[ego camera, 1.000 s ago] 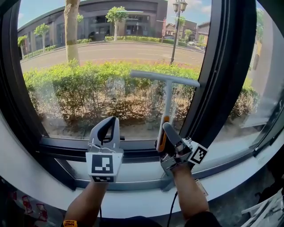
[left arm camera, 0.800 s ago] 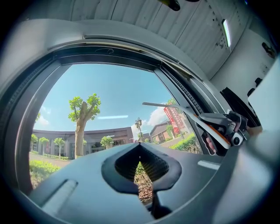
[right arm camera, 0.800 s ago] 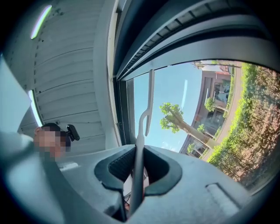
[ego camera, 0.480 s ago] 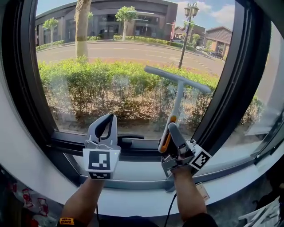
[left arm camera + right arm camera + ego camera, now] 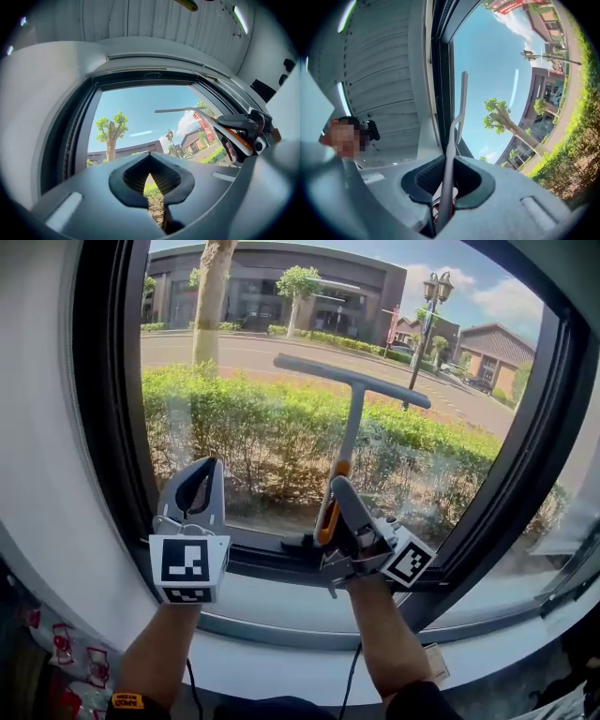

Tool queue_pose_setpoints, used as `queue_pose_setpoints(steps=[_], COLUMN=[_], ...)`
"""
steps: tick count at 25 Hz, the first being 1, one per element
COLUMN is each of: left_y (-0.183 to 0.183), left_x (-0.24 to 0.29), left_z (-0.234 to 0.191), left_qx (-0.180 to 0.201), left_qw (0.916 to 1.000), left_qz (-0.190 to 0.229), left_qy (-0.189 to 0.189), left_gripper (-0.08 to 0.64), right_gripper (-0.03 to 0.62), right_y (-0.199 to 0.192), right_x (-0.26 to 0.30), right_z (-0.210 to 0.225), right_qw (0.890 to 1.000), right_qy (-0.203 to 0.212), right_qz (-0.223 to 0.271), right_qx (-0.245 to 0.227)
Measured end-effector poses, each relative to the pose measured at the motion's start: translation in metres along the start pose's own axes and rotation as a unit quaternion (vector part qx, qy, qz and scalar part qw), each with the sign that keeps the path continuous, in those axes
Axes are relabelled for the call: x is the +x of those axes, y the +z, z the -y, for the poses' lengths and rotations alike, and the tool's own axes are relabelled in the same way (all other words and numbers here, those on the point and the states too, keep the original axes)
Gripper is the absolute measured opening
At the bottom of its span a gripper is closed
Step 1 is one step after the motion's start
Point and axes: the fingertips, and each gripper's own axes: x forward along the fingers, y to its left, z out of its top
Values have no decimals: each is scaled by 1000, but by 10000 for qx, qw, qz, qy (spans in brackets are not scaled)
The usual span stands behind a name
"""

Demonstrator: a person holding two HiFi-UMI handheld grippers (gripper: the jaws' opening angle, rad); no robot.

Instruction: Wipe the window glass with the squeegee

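A squeegee stands upright against the window glass [image 5: 262, 418], its grey blade [image 5: 352, 381] across the top of a pale shaft [image 5: 349, 437]. My right gripper [image 5: 336, 491] is shut on the orange handle [image 5: 325, 517], just above the sill. The right gripper view has the shaft [image 5: 449, 173] clamped between the jaws of the right gripper [image 5: 447, 185], with the blade [image 5: 462, 103] above. My left gripper [image 5: 199, 474] hovers left of the squeegee, near the lower left of the pane, shut and empty. The left gripper view looks past the closed left gripper [image 5: 150, 174] to the squeegee blade [image 5: 180, 110].
Dark window frame [image 5: 108, 390] borders the pane on the left and a slanted dark mullion [image 5: 511, 465] on the right. A white sill [image 5: 272, 610] runs below, with a black window handle [image 5: 298, 543] on the lower frame. Hedge, road and buildings lie outside.
The squeegee and right gripper have moved left across the pane, away from the right mullion. The left gripper has shifted left too, closer to the left frame.
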Motion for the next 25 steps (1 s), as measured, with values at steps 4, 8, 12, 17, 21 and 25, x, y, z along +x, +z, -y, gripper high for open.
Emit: queue_pose_setpoints(steps=[4,8,12,17,21,25], left_y=[16,34,41,46,31,1], left_x=[-12,-25,-42,-48,-53,-58], left_z=[-54,-96,-136,-156,-160,-158], left_qx=[194,335,369,402,334,211], left_qw=[9994,9982,9970,9968,9981,9993], left_qz=[150,299,440,509,344,95], left_qy=[262,402,517,469,383,282], left_gripper=[14,14,14,14,14,14], right_gripper=[48,48,48,48,48,48], right_y=[-31,-61,-104,-133,-153,-179], right_x=[52,96,128,143,141,133], right_z=[-6,-16,-16,0,6,16], right_qw=[9998,9995,9993,9993,9986,9971], right_qy=[150,204,122,-195,-393,-607], right_qz=[-102,-198,-322,-307,-325,-415], right_qx=[-49,-111,-125,0,118,220])
